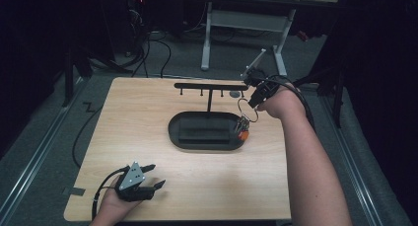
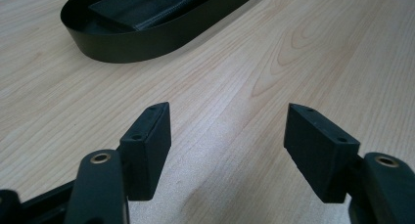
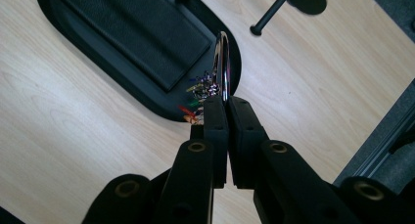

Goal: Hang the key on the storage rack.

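Right gripper (image 3: 224,104) pinches key ring (image 3: 223,62) thinly at fingertips; ring may twist free. Left gripper (image 2: 227,141) spread, idle.

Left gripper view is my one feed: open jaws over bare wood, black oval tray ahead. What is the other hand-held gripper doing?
Observer: The right hand-held gripper is shut on a metal key ring.
Operator: Anything on that ring?
Observer: A small bunch of keys and coloured tags hangs from it, by the tray's right end.
Operator: What is behind the tray?
Observer: A black T-shaped hook rack rises from it.
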Demonstrator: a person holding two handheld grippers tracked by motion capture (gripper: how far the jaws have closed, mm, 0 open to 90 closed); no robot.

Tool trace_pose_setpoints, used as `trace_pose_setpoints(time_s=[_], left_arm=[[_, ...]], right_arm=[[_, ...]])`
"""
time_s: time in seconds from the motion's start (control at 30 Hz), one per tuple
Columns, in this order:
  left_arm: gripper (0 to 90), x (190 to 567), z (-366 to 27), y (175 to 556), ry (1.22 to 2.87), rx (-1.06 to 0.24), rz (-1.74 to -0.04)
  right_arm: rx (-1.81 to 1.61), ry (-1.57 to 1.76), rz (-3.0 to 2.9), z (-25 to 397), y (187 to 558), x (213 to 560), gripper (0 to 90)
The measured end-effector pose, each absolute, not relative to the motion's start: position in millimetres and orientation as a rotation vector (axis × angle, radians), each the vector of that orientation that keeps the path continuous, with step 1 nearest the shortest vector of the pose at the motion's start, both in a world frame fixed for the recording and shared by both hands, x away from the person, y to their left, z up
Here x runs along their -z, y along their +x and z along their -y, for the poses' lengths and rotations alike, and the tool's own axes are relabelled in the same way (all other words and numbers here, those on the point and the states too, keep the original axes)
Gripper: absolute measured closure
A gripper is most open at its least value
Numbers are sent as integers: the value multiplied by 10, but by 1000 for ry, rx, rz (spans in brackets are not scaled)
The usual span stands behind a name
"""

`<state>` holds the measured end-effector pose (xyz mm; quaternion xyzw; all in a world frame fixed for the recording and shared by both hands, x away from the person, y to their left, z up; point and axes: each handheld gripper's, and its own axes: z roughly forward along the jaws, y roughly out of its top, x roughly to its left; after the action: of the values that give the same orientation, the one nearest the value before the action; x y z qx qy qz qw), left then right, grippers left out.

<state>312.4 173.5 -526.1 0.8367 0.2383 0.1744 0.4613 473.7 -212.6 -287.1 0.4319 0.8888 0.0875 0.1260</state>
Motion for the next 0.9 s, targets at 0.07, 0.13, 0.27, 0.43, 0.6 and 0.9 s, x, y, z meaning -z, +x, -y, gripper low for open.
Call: trace_pose_setpoints(time_s=[0.07,0.13,0.27,0.43,0.6,0.9], left_arm=[[347,5264,-1737,3131,2061,-427,-588],[347,5267,-1737,3134,2063,-425,-586],[347,5264,-1738,3127,2062,-425,-579],[347,5264,-1746,3128,2061,-424,-580],[347,5267,-1746,3129,2062,-417,-581],[350,5268,-1743,3131,2075,-405,-583]], right_arm=[[-265,1262,-2583,2120,4779,2849,880],[-280,1271,-2572,2115,4820,2844,880],[-279,1275,-2565,2112,4900,2876,880],[-265,1292,-2557,2134,4977,2937,879],[-271,1299,-2554,2138,5008,2956,879],[-258,1285,-2556,2141,5059,3001,879]])
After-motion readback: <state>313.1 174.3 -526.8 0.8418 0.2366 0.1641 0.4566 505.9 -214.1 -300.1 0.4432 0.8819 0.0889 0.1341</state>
